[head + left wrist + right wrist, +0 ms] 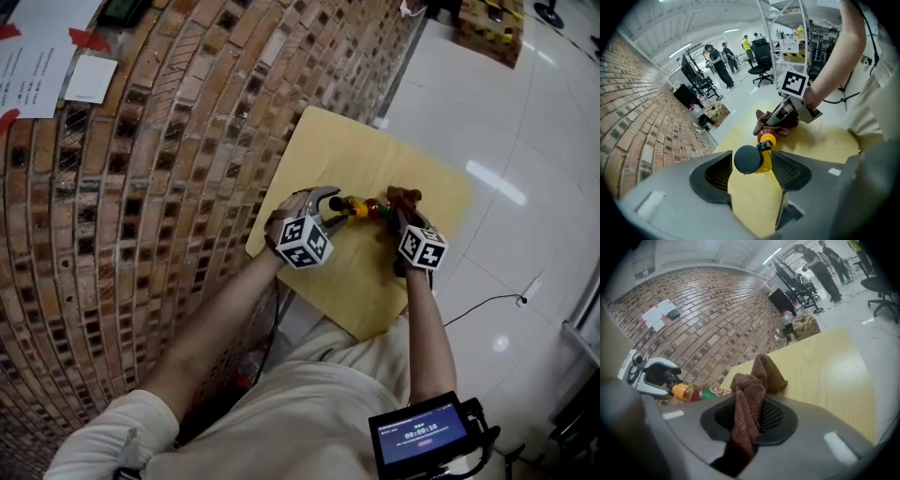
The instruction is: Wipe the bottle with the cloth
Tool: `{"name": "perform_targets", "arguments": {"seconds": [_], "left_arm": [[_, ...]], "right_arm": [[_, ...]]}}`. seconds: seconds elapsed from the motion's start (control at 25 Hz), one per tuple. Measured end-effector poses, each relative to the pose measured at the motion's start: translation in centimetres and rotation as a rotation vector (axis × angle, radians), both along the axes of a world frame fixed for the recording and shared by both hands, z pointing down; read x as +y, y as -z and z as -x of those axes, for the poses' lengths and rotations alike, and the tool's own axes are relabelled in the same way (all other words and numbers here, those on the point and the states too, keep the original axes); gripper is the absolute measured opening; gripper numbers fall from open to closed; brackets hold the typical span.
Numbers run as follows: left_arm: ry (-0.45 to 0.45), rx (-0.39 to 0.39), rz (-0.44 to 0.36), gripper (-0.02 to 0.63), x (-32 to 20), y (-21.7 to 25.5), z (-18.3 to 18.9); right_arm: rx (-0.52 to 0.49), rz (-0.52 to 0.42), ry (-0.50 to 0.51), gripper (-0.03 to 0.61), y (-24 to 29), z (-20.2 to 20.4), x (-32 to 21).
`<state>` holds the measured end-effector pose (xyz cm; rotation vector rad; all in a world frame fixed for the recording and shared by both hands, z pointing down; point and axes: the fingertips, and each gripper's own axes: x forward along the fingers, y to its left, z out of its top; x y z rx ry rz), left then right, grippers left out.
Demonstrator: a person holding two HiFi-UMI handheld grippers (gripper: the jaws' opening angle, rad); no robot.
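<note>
The bottle (701, 392) lies level over the yellow worktop (347, 159). Its black cap (747, 159) sits between my left tongs (752, 172), whose jaws stand apart with a gap beside the cap, so I doubt they steady it. My right tongs (750, 423) are clamped on the brown cloth (752, 390), bunched at the bottle's far end. To wipe well, I judge I should pinch the cap end firmly, then draw the cloth along the body in even strokes. The green and red label's print is too small to read, as are the papers (37, 66) on the brick wall (141, 187).
</note>
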<state>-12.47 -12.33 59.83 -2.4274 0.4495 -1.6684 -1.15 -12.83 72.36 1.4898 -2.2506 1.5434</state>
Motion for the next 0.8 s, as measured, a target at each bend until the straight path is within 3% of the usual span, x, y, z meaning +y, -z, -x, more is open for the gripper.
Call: {"name": "perform_targets", "arguments": {"seconds": [0.12,0.36,0.48,0.64,0.8], "left_arm": [[-0.084,-0.043,-0.040,0.314,0.8,0.0,-0.2],[-0.341,-0.176,-0.151,0.351,2.0,-1.1,-1.6],[-0.407,-0.215,-0.120,0.351,2.4,-2.6,-2.4],[-0.396,-0.204,-0.095,0.350,1.7,-2.7,-3.5],[-0.461,-0.220,-0.038,0.254,2.6,-3.4,-4.0]], "right_arm": [[0.020,-0.009,-0.021,0.066,0.1,-0.1,0.4],[0.036,-0.013,-0.041,0.066,0.0,-0.1,0.9],[0.043,-0.019,-0.037,0.066,-0.1,0.0,1.0],[0.053,-0.035,-0.021,0.066,0.1,0.3,0.6],[0.082,-0.069,0.040,0.066,0.7,0.7,0.3]]}}
